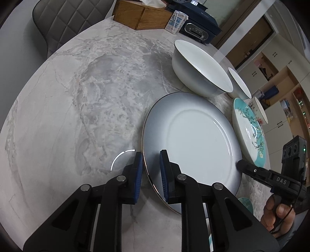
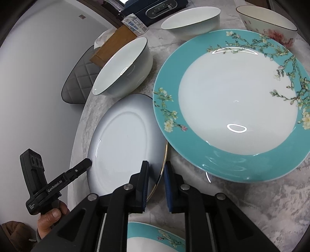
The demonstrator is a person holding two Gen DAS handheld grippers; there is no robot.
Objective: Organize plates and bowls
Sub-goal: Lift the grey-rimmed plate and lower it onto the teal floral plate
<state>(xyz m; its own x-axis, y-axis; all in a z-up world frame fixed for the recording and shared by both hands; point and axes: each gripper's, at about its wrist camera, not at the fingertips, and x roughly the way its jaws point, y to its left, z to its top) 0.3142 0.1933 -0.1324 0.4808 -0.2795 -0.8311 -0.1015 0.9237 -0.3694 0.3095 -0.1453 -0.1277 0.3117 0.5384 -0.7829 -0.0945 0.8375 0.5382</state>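
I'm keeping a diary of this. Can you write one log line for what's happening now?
left gripper: open around grey plate rim | right gripper: open around opposite rim | teal plate: beside it | bowl: behind

Left hand-held gripper (image 1: 150,174) jaws parted astride a rim, right hand-held gripper (image 2: 156,186) likewise

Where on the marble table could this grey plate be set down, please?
Free: the bare marble table left of the grey-rimmed plate, toward the wooden tissue box. Crowded: right, where the large white bowl and teal floral plate sit.
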